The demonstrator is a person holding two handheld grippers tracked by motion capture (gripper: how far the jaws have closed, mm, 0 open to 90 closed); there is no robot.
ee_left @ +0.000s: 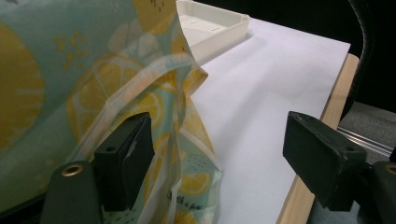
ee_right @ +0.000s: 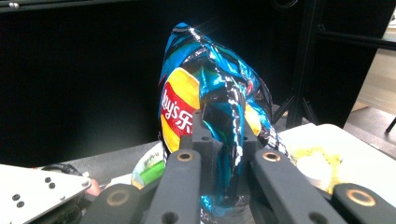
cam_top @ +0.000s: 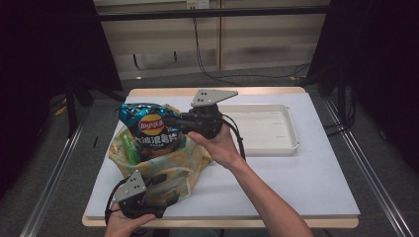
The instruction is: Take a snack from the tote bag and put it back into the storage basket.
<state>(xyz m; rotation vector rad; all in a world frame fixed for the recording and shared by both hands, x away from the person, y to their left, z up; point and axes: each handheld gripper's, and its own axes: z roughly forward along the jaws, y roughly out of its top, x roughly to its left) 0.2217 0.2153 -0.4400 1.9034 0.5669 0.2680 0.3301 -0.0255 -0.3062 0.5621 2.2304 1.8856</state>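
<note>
One crinkled, glossy foil chip bag [cam_top: 150, 129], blue with a red and yellow logo, stands upright with its long axis running from six to twelve o'clock in the right gripper view, its sealed top edge up. It rises out of one soft, thin lemon-print bag [cam_top: 165, 165] of translucent plastic, slumped at about nine o'clock on the white tabletop [cam_top: 296, 182]. The right tool [cam_top: 174, 122] has its black jaws pinched shut on the chip bag's side, the foil creased between them. The left tool [cam_top: 165, 190] sits at seven o'clock with jaws wide apart; one jaw lies against the lemon-print bag's loose handle, nothing clamped. One shallow, rigid cream tray [cam_top: 291, 129] lies at two o'clock.
</note>
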